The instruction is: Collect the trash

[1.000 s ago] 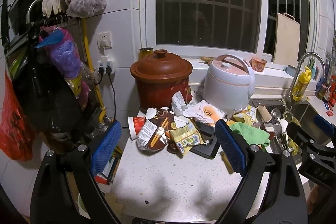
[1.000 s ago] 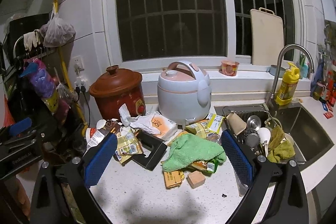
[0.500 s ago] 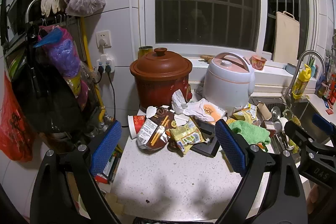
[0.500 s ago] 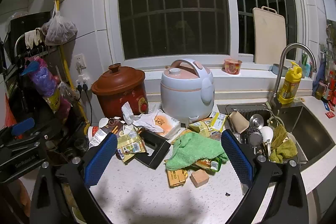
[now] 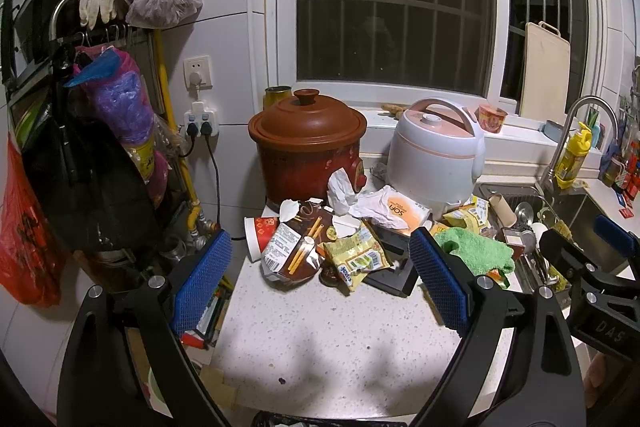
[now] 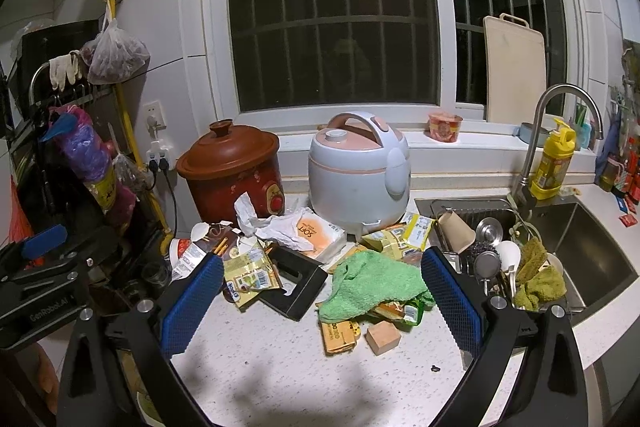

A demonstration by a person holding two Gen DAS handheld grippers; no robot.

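Trash is heaped on the speckled white counter (image 5: pixel 320 339) in front of two cookers. I see a brown snack bag (image 5: pixel 298 251), a yellow wrapper (image 5: pixel 356 259), a red paper cup (image 5: pixel 260 233) on its side, crumpled tissue with a soft-pack (image 5: pixel 384 205) and a black tray (image 6: pixel 294 283). A green cloth (image 6: pixel 370 283) covers more wrappers, with a flat orange packet (image 6: pixel 338 335) and a small tan block (image 6: pixel 383 335) in front. My left gripper (image 5: pixel 320 287) hangs open just short of the heap. My right gripper (image 6: pixel 320 303) is open too, above the counter near the cloth. Both hold nothing.
A brown crock pot (image 5: pixel 306 143) and a white rice cooker (image 6: pixel 358 171) stand at the back. The sink (image 6: pixel 592 251) with dishes, a tap and a yellow bottle (image 6: pixel 554 163) lies to the right. Hanging bags (image 5: pixel 104 155) and a rack fill the left wall.
Both grippers have drifted slightly, so the heap sits a little lower and closer in each view. Their jaws stay wide apart and nothing on the counter has moved.
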